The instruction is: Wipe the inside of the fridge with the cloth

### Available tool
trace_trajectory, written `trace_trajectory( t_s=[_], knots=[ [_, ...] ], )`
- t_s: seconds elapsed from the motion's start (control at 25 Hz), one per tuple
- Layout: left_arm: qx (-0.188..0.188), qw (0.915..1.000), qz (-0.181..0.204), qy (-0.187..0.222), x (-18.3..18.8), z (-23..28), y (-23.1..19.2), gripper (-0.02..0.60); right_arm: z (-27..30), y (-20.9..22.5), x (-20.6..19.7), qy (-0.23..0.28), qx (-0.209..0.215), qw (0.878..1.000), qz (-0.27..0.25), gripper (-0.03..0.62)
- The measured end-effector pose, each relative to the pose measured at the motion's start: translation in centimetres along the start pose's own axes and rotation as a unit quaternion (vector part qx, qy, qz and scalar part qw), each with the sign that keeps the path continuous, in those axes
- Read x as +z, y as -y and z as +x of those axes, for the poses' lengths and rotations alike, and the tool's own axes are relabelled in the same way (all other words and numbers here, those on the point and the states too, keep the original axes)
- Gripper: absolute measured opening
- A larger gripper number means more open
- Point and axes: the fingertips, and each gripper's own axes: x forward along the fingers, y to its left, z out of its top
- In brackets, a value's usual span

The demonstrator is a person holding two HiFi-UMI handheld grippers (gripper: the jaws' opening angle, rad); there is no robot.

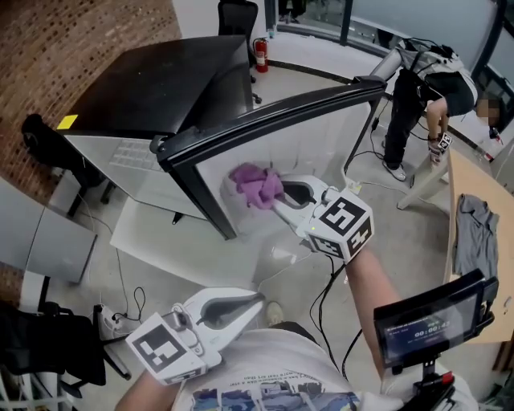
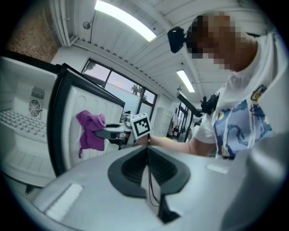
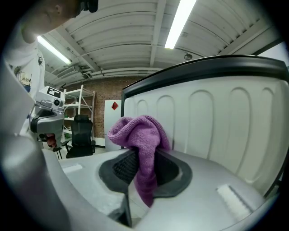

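A small black fridge [image 1: 161,88] stands with its door [image 1: 321,132] swung open, the ribbed white inner liner [image 3: 216,122] facing me. My right gripper [image 1: 277,197] is shut on a purple cloth [image 1: 257,186], which bunches above the jaws and rests at or just off the door liner; contact is not clear. In the right gripper view the cloth [image 3: 140,140] hangs down between the jaws of that gripper [image 3: 142,151]. My left gripper [image 1: 259,299] is low by my torso, shut and empty. The left gripper view shows its tips [image 2: 147,149] together, with the cloth [image 2: 90,131] against the door beyond.
A person [image 1: 426,80] bends over at the back right near a wooden table [image 1: 482,273] with a grey garment [image 1: 474,233]. A red fire extinguisher [image 1: 260,54] and an office chair [image 1: 237,16] stand behind the fridge. Cables lie on the floor [image 1: 321,297]; a screen [image 1: 434,321] sits at lower right.
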Motion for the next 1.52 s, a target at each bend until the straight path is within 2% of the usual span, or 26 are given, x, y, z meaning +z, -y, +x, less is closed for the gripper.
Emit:
trace_trajectory(
  t_s=[0.44,0.8,0.92,1.36,1.52],
  knots=[
    [-0.033,0.9994,0.004,-0.005,0.2,3.2,1.1,0.005,-5.0,5.7,-1.3,0.002,-0.073,0.997,0.012,0.08],
    [-0.036,0.9993,0.003,-0.01,0.5,4.6,1.1,0.005,-7.8,9.8,-1.8,0.014,-0.122,0.992,0.028,0.08],
    [-0.038,0.9991,0.013,-0.015,0.1,4.6,0.8,0.005,-8.8,11.1,-2.1,0.014,-0.141,0.989,0.034,0.08],
    [-0.039,0.9991,0.009,-0.015,0.3,4.8,1.6,0.005,-12.2,14.7,-3.1,0.013,-0.217,0.975,0.05,0.08],
    [-0.034,0.9987,0.03,-0.024,-0.8,4.0,1.0,0.005,-13.0,15.9,-4.1,0.008,-0.243,0.968,0.058,0.08]
  ],
)
